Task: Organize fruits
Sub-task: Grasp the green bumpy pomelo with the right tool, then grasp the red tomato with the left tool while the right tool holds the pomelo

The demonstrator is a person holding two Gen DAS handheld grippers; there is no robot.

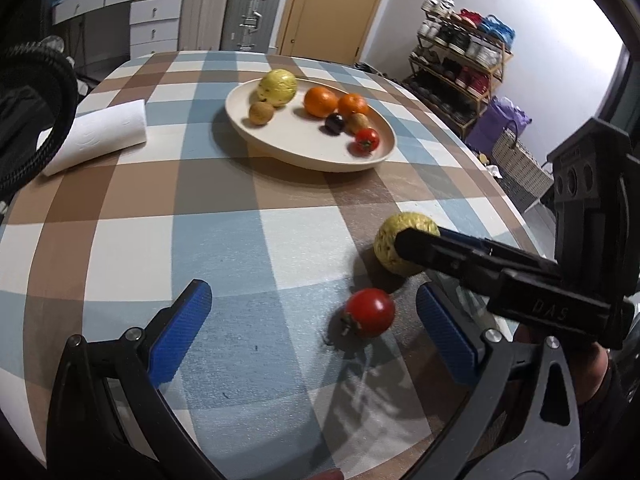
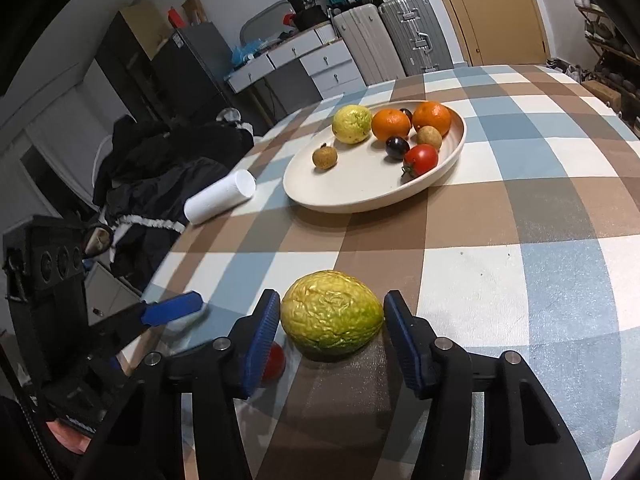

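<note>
home | shoe rack (image 1: 460, 52) | suitcases (image 2: 384, 40) | checked table (image 1: 200, 208)

Dim indoor light, heavy fisheye warp

Soft shadows fall near-left of the plate (image 1: 276, 148) and the red tomato (image 1: 370, 312); the checked tablecloth (image 1: 224, 216) bulges and curves, dark vignette fills the corners, and a bright window glares at the far right.

two tomatoes (image 1: 369, 312), two oranges (image 1: 320, 101), one plate (image 1: 280, 148)
</note>
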